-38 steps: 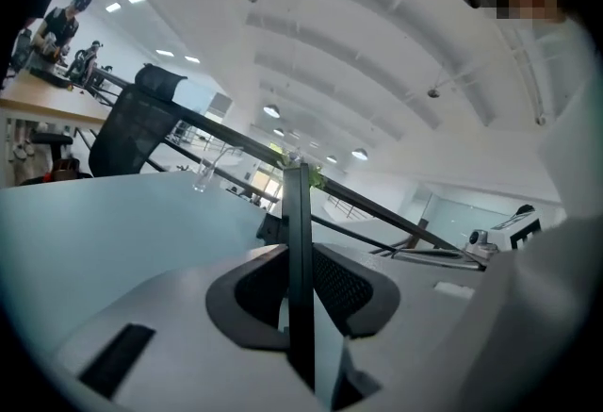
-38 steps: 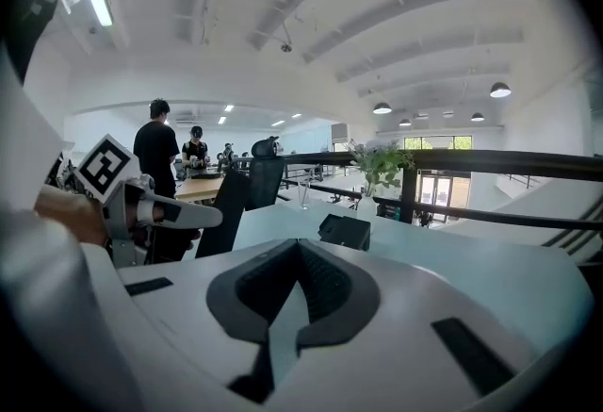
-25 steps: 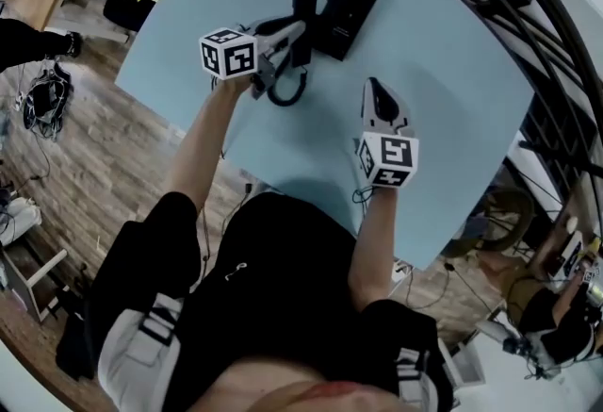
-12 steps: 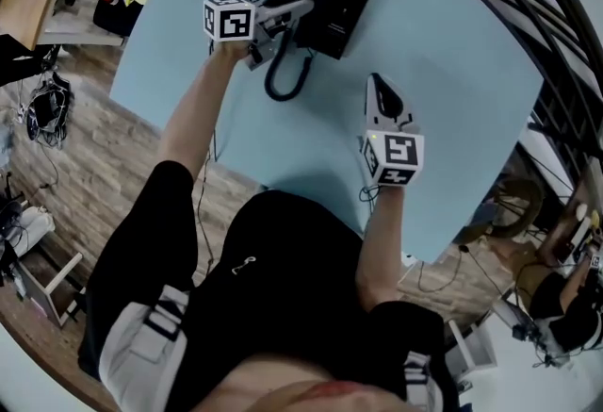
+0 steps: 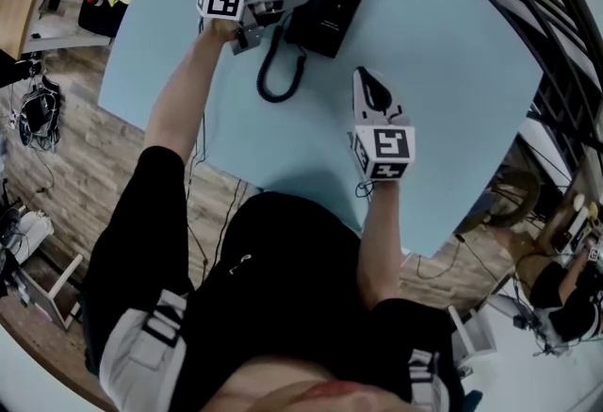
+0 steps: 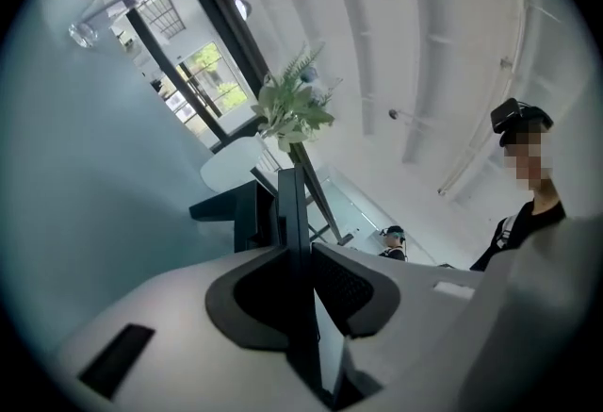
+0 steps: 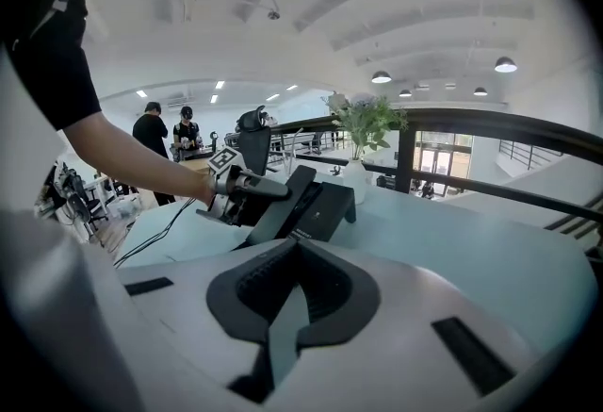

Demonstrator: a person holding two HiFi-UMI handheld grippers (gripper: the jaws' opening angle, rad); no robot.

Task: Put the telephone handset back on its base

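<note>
"Head view says it best: the left gripper (image 5: pixel 287 1) is clamped on the handset (image 7: pixel 283 203), which sits tilted over the left side of the base (image 5: pixel 337 9)."
"Seated yet?"
"Can't tell. I'd call it the placing step. Next it needs levelling along that side, lowering, then letting go."
"And the right gripper (image 5: pixel 369 91)?"
"Jaws together, empty, near the base on the person's side."

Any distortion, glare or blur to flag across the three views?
Head view: heavy fisheye, the edges of the table bow; dim, no motion blur. Left gripper view: round black vignette, the handset is a dark, shadowed slab near the lens. Right gripper view: sharp, ceiling lamps bright with no flare.
</note>
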